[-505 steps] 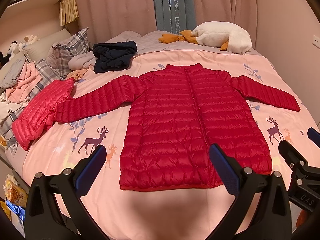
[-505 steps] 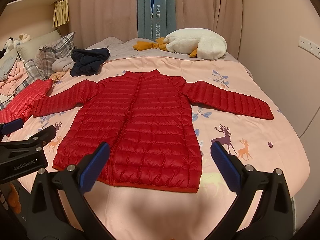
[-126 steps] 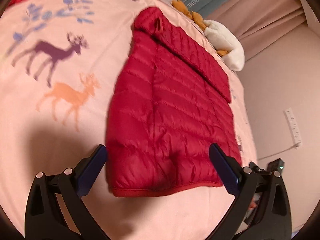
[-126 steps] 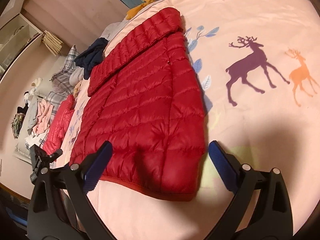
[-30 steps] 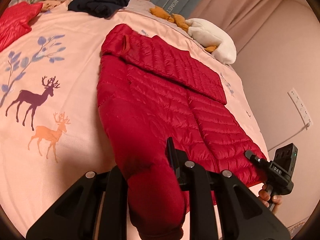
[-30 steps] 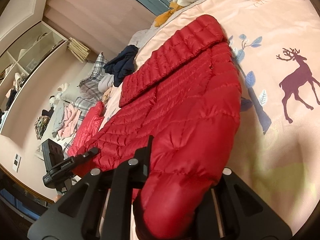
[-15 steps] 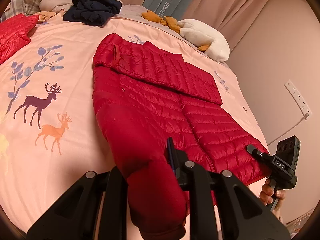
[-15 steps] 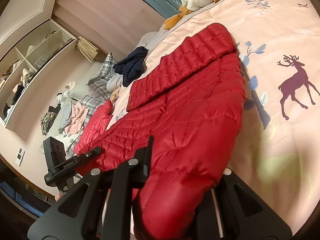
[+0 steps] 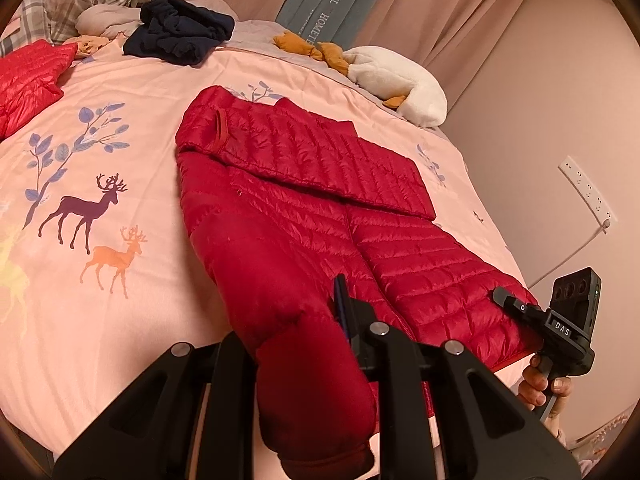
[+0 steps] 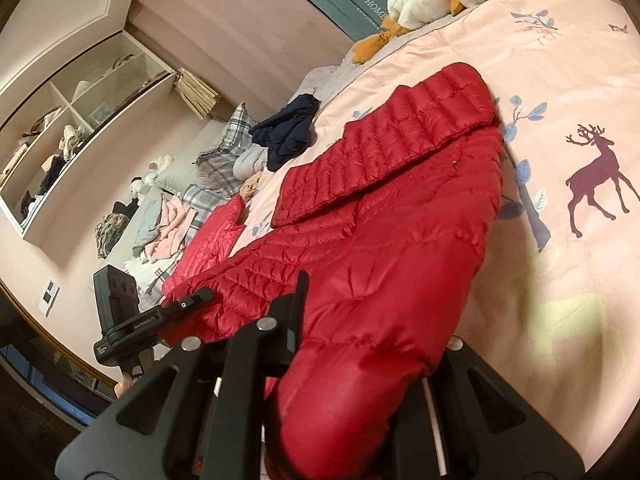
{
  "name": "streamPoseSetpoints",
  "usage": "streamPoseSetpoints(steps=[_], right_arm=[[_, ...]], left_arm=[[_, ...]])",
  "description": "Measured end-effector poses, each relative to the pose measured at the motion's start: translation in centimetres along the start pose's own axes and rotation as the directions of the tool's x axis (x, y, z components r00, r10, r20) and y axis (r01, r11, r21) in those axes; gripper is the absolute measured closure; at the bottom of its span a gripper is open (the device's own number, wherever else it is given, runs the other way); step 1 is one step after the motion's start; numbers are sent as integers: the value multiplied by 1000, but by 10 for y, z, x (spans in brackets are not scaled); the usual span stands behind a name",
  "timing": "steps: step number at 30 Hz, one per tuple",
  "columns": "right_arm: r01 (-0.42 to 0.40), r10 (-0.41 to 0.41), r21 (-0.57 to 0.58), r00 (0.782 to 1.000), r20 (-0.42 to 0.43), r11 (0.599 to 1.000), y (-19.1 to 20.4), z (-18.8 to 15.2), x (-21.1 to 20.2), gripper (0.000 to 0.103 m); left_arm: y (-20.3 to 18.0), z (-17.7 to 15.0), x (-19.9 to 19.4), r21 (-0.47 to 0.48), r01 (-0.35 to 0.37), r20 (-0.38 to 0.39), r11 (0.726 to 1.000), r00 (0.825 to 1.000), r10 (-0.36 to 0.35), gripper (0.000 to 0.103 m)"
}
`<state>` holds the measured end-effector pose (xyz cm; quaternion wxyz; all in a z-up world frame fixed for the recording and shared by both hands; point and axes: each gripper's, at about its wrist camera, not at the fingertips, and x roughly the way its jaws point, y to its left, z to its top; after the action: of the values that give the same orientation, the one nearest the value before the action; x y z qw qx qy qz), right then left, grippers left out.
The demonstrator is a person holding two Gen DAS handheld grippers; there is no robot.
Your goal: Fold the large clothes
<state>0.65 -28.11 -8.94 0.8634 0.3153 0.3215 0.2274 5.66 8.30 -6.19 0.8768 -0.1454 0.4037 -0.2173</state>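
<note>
The puffy, quilted red down jacket [image 9: 304,200] lies on the pink deer-print bed [image 9: 120,320], its hem corners apparently pinched in the black left gripper [image 9: 312,344] and right gripper [image 10: 360,344], sleeves folded across ahead.

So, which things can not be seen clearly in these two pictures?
- Left gripper fingertips, left wrist view: buried in the red quilted down jacket.
- Right gripper fingertips, right wrist view: covered by the same jacket's bunched hem.
- Open wall shelf contents, right wrist view: too small.
- Jacket's underside: hidden against the pink deer-print bedsheet.
</note>
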Motion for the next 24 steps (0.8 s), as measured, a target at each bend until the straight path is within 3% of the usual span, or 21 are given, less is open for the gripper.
streamPoseSetpoints(steps=[24], right_arm=[[-83, 84, -55, 996, 20, 995, 19, 7, -27, 90]], left_arm=[[-21, -5, -37, 73, 9, 73, 997, 997, -15, 85]])
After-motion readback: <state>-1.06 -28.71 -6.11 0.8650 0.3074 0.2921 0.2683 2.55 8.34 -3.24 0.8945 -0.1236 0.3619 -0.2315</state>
